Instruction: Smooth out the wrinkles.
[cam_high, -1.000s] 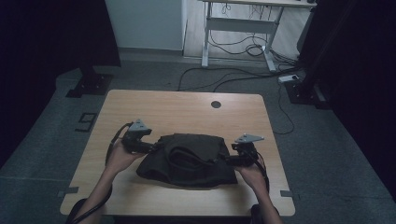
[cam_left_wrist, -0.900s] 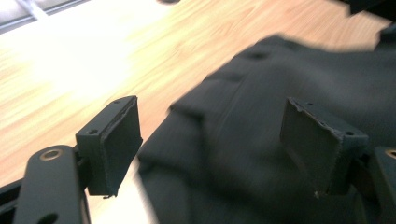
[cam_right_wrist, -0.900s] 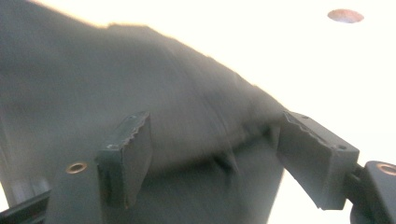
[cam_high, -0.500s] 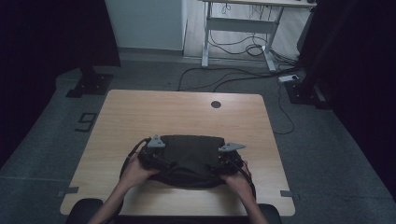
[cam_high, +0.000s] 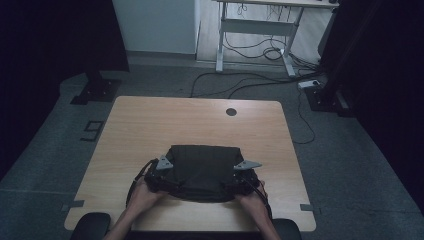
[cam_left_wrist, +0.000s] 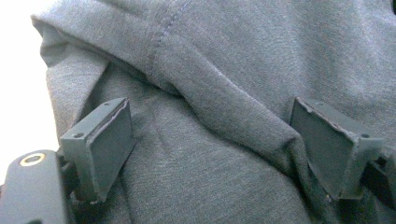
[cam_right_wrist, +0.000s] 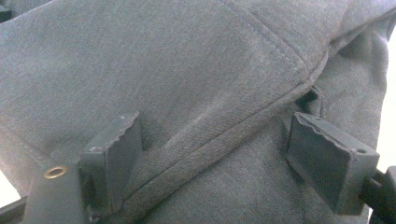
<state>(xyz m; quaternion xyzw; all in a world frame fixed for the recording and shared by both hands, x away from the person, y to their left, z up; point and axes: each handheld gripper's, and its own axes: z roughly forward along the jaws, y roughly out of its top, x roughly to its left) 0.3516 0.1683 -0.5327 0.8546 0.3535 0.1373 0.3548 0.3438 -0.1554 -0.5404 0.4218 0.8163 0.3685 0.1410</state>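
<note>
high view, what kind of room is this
Probably a lab or office workspace set up for recording: a bare wooden table on grey carpet, another desk frame behind with loose cables across the floor, dark surroundings.

Wooden table (cam_high: 150, 130) on grey carpet (cam_high: 45, 150) (dim room, cables (cam_high: 240, 82) behind).

Dark grey garment (cam_high: 202, 165) on a light wood-grain table (cam_high: 150, 125), black claw pads (cam_left_wrist: 109, 140).

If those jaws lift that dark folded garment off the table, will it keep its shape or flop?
The garment will probably flop: its knit cloth bunches into soft folds between the open jaws in both gripper views. It likely won't slip much, since the weave looks matte and the hems are thick. Lifted at two edges, the middle would probably sag.
</note>
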